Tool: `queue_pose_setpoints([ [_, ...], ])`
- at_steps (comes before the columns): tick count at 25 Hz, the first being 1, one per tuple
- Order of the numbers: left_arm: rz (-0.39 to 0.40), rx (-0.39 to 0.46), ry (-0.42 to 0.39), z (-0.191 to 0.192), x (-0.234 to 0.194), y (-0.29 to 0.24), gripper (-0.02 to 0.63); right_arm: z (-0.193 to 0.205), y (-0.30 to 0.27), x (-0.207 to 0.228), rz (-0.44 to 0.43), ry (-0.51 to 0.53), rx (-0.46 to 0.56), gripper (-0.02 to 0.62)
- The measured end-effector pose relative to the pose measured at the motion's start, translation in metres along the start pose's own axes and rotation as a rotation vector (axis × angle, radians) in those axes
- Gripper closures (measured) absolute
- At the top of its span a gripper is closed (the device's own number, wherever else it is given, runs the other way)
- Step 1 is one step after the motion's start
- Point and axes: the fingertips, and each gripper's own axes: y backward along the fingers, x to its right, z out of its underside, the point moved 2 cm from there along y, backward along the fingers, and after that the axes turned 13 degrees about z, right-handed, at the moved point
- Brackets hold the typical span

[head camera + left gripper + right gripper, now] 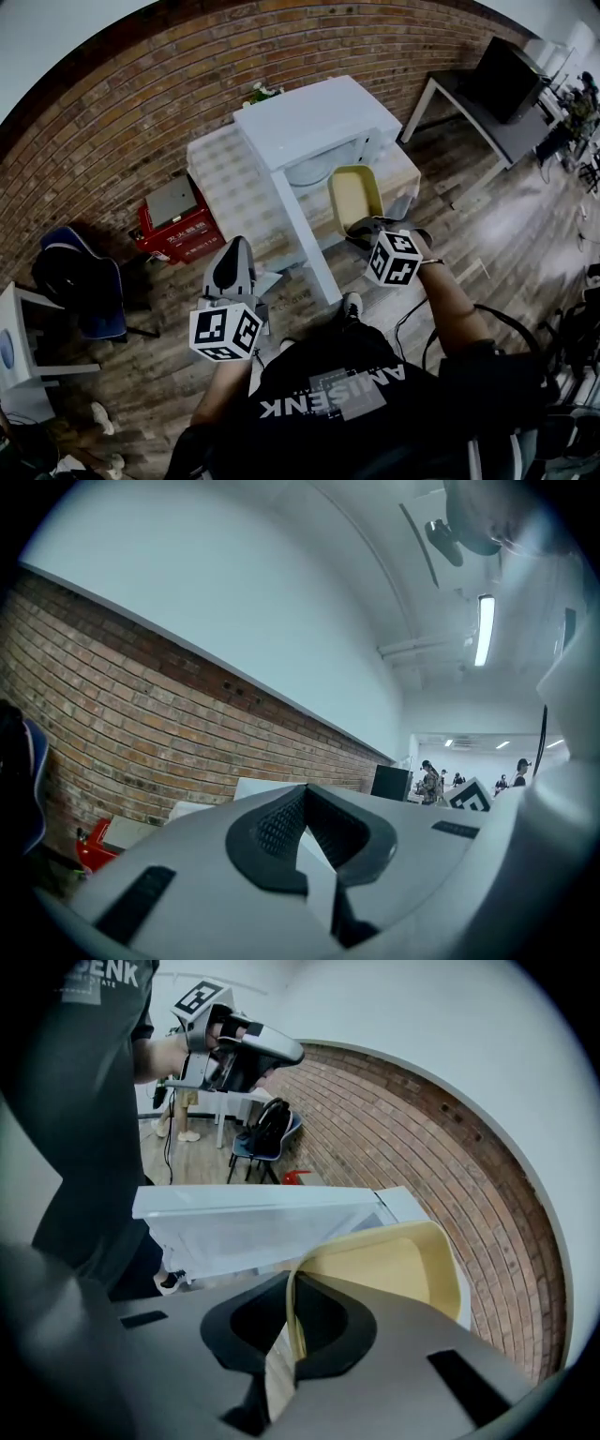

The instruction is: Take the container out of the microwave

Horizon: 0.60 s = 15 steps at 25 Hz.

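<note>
Okay, right gripper is pinched on one thin rim edge of the pale yellow rectangular plastic container, held just beside the white microwave's open white door, seemingly clear of the cavity.

Risk: a one-edge grip could let it pivot or slip, or clip the door.

Only the right gripper view shows the pinch; the head view gives the layout. Left gripper is pressed together, empty, well apart.

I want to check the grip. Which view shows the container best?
The right gripper view: the container fills it, rim pinched between the jaws. Head view shows it whole but small; left gripper view misses it.
</note>
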Motion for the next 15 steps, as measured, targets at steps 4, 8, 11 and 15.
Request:
queue_pose_setpoints([
  [4,-0.008,-0.003,-0.035,-0.003,0.0,0.006,0.595,-0.021,0.025,0.001,0.025,-0.031,0.041,0.549],
  [8,-0.049,0.001,-0.032,-0.002,0.003,0.002,0.595,-0.028,0.045,0.009,0.043,-0.016,0.078,0.549],
  [11,-0.08,0.004,-0.019,-0.002,0.012,-0.005,0.595,-0.026,0.058,0.013,0.039,0.006,0.11,0.549],
  [15,-0.103,0.003,-0.038,-0.003,0.032,-0.015,0.595,-0.019,0.069,0.02,0.035,0.038,0.156,0.549],
])
